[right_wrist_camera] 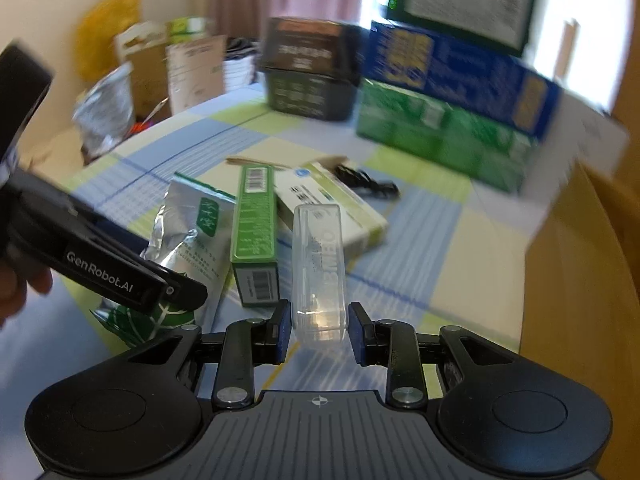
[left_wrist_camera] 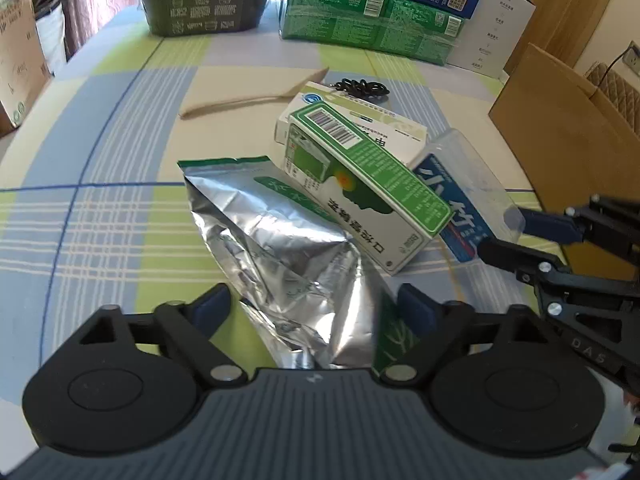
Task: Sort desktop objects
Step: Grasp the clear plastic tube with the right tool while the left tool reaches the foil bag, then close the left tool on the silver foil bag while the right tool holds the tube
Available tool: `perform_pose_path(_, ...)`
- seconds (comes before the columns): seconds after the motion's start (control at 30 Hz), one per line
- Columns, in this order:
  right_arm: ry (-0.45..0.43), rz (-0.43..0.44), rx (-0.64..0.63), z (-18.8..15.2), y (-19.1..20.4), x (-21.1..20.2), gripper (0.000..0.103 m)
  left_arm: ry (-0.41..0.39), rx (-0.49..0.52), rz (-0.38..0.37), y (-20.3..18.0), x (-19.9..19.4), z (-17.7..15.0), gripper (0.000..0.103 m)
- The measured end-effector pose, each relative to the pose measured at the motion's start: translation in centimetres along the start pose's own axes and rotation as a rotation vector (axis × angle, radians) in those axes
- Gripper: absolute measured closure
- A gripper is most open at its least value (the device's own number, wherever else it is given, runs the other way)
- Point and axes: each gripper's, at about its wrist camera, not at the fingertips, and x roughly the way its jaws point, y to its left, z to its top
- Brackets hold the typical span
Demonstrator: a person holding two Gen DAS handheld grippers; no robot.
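- The right gripper (right_wrist_camera: 319, 330) has its jaws narrowed around the near end of a clear plastic rectangular case (right_wrist_camera: 318, 268) with faint lettering. In the right wrist view the blue pads sit at the case's two sides, seemingly touching it, so it reads as gripped.
- The case's long axis runs straight away from these jaws, in line with the way they point, so a lift should carry it out lengthwise.
- The left gripper (left_wrist_camera: 316, 312) has its jaws spread wide and holds nothing. A crumpled silver foil pouch with green print (left_wrist_camera: 280, 248) lies between and just beyond the open fingers; whether they touch it I cannot tell.
- The pouch's long axis runs away from the left jaws towards the far left, its top edge farthest off.
- The left hand is the nearer one to the pouch; the right hand already has the case.
- Just right of the pouch, a long green and white carton with a barcode (left_wrist_camera: 360, 184) leans on a white and pale green flat box (left_wrist_camera: 384, 128).
- Farther off lie a tan wooden spoon (left_wrist_camera: 248, 100) and a black coiled cord (left_wrist_camera: 362, 88).
- All rest on a table with a blue, green and cream checked cloth (left_wrist_camera: 120, 160).
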Motion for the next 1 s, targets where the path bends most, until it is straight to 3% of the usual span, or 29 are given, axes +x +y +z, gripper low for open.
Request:
perform_pose_path(0.2,0.033,0.015,0.103,-2.4,0.2,-2.6,0.076,0.011,-0.022,-0.018,0.3,-1.1,-0.1,0.039)
perform_pose_path(0.4,0.037,0.011,0.151,-4.7,0.9,-5.4,0.076,0.072,0.037,-0.032,0.5,-2.7,-1.6,0.041)
perform_pose_path(0.57,0.026,0.001,0.153,-6.0,1.5,-6.3,0.076,0.154,0.152,-0.037,0.8,-5.0,-3.7,0.041)
perform_pose_path(0.67,0.036,-0.005,0.142,-5.9,1.6,-5.6,0.071,0.136,0.156,0.002,1.1,-6.0,-4.6,0.032)
perform_pose_path(0.77,0.029,-0.021,0.115,-5.6,1.8,-5.1,0.058,0.123,0.139,0.012,1.3,-6.2,-4.8,0.024)
perform_pose_path(1.0,0.05,-0.023,0.134,-4.9,1.0,-3.6,0.058,0.105,0.037,0.026,2.2,-4.9,-4.0,0.022)
